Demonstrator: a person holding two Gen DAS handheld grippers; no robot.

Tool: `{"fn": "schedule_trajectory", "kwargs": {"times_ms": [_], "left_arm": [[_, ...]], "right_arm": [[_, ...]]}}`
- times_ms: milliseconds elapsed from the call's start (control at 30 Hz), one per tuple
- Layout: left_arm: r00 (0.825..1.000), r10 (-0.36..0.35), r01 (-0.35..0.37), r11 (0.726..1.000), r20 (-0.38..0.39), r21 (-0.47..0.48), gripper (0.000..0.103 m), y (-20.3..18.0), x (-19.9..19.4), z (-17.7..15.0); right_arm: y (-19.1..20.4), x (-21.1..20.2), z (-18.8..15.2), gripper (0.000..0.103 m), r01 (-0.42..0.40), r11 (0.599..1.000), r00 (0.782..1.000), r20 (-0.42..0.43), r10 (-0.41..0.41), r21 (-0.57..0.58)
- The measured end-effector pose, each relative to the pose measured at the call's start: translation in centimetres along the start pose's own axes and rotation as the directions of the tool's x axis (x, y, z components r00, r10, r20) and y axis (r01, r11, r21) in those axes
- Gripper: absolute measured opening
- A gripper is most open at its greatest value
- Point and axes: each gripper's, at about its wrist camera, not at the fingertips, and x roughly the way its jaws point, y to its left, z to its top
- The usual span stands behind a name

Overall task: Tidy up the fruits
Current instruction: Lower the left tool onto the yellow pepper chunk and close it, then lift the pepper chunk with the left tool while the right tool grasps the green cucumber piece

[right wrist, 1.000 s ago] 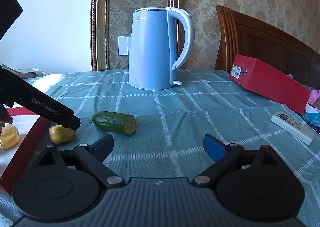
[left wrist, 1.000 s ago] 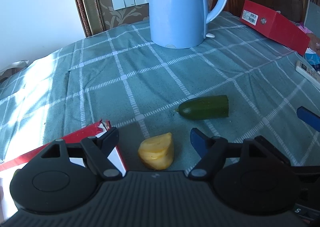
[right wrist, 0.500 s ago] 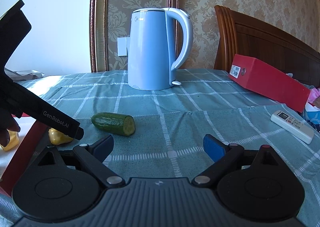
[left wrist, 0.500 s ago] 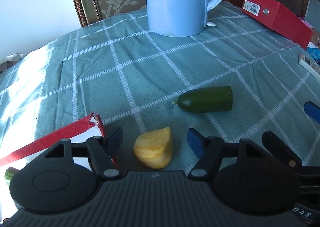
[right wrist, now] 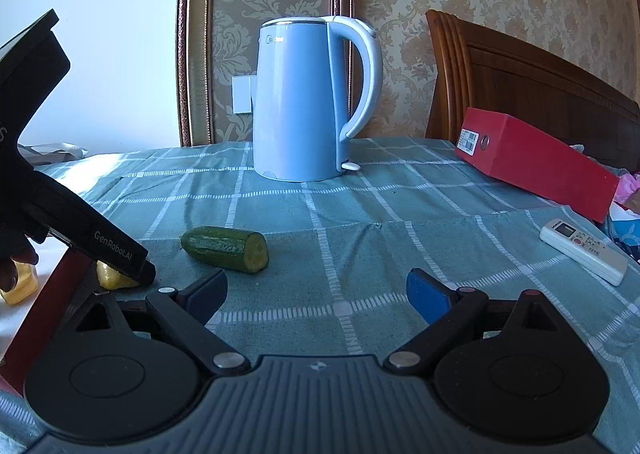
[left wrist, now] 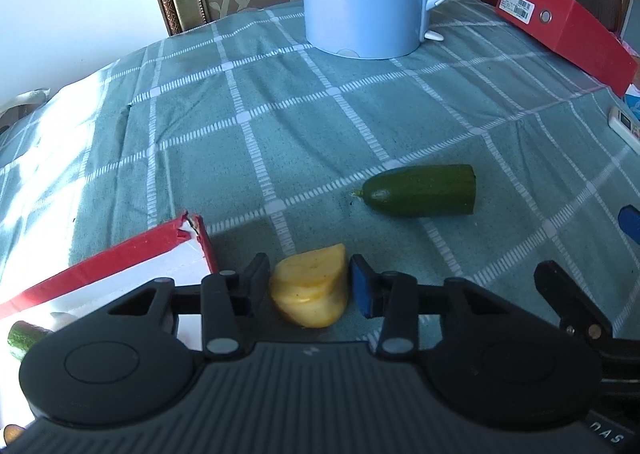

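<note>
A yellow fruit piece point(left wrist: 310, 286) lies on the green checked cloth between the fingers of my left gripper point(left wrist: 308, 286), whose jaws have closed onto both its sides. The right wrist view shows it partly hidden behind the left gripper point(right wrist: 114, 278). A half cucumber point(left wrist: 420, 190) lies on the cloth to the right, also in the right wrist view point(right wrist: 224, 248). A red-walled white tray point(left wrist: 120, 266) sits at the left, holding another cucumber piece point(left wrist: 22, 338) and a yellow piece point(right wrist: 20, 286). My right gripper point(right wrist: 316, 290) is open and empty, hovering near the cucumber.
A blue kettle point(right wrist: 316, 102) stands at the back of the table. A red box point(right wrist: 540, 162) and a white remote point(right wrist: 582, 250) lie at the right. A wooden headboard point(right wrist: 520, 70) and a wall stand behind.
My left gripper's jaws have closed from wide apart onto the yellow fruit piece. The right gripper has barely moved.
</note>
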Motion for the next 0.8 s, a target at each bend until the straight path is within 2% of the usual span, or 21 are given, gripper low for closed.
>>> {"fn": "schedule_trajectory", "kwargs": {"times_ms": [100,233,400,500,567,633,700,800], "left_arm": [[1.0,0.021,-0.021,1.0,0.011,0.013,0.039,-0.5,-0.1,-0.3],[1.0,0.01,-0.009,1.0,0.023,-0.017,0.038,-0.1,-0.2,-0.4],[0.996,-0.034,0.036,0.999,0.086,-0.021,0.038,-0.2,-1.0,-0.7],[0.99,-0.026,0.029,0.999,0.136,-0.022,0.038,-0.3,-1.9,-0.9],[0.982,-0.067,0.075,0.997,0.174,-0.037,0.038,0.2,-2.8,-1.3],[0.974,-0.079,0.092,0.994,0.214,-0.05,0.038,0.7,-4.2,-1.9],[0.957,-0.103,0.118,0.992,0.273,-0.039,0.038,1.1,-5.8,-2.6],[0.937,-0.138,0.16,0.986,0.321,-0.043,0.038,1.8,-7.9,-3.8]], "right_arm": [[0.0,0.0,0.0,0.097,0.003,1.0,1.0,0.002,-0.003,0.003],[-0.2,0.1,0.0,0.097,0.003,1.0,1.0,0.002,-0.003,0.011],[-0.3,0.0,0.0,0.097,0.002,1.0,1.0,0.006,-0.003,0.018],[-0.3,0.0,0.0,0.097,0.002,1.0,1.0,0.008,-0.003,0.02],[-0.3,0.1,0.0,0.097,-0.002,1.0,1.0,0.009,0.002,0.021],[-0.3,0.1,0.0,0.097,-0.007,1.0,1.0,0.006,0.007,0.019],[-0.2,0.2,0.0,0.097,-0.012,1.0,1.0,-0.002,0.012,0.012],[0.0,0.1,0.0,0.097,-0.018,1.0,1.0,0.0,0.018,0.001]]}}
